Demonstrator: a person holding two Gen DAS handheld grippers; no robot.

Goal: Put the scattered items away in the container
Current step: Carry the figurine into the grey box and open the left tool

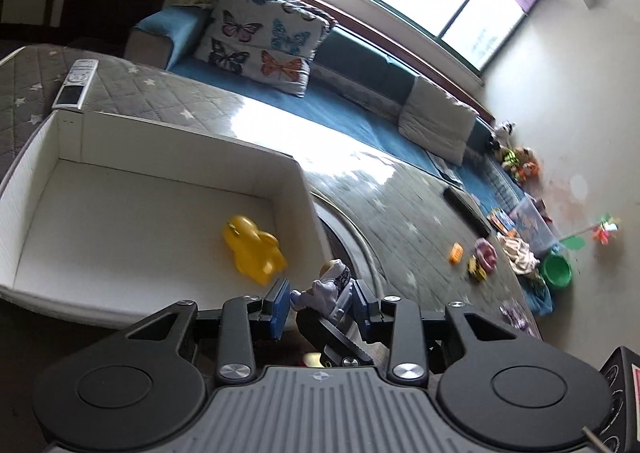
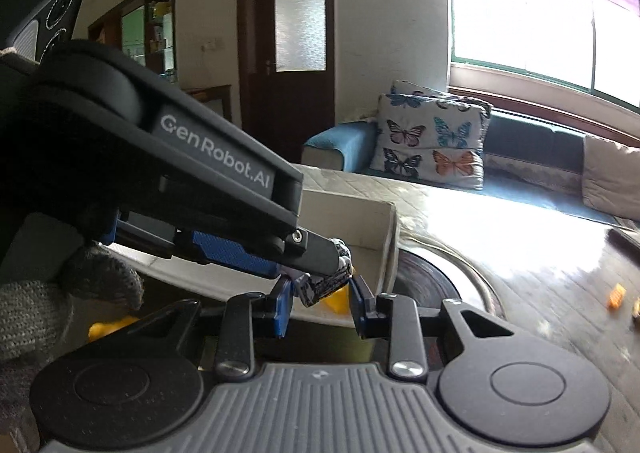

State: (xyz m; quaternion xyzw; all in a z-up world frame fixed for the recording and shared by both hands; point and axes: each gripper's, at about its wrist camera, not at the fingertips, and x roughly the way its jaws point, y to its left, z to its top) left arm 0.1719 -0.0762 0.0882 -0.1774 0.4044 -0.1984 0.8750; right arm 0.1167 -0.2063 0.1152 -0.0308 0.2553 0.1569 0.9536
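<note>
A white box (image 1: 180, 133) stands on the grey quilted mat with a yellow toy duck (image 1: 254, 249) inside it. My left gripper (image 1: 321, 301) is shut on a small purple-grey toy figure (image 1: 328, 289) at the box's near right corner. In the right wrist view the left gripper comes in from the left, held by a gloved hand (image 2: 60, 293). It carries the toy figure (image 2: 326, 283) between the blue pads of my right gripper (image 2: 322, 307). The right gripper stands open with thin gaps either side of the figure. The box wall (image 2: 360, 225) lies just behind.
A white remote (image 1: 76, 83) lies beyond the box. A butterfly cushion (image 1: 260, 41) sits on the blue sofa. Far right on the mat are an orange block (image 1: 456, 253), a small yellow car (image 1: 477, 271), a pink toy (image 1: 486, 253), a green bowl (image 1: 557, 271) and a clear bin (image 1: 532, 223).
</note>
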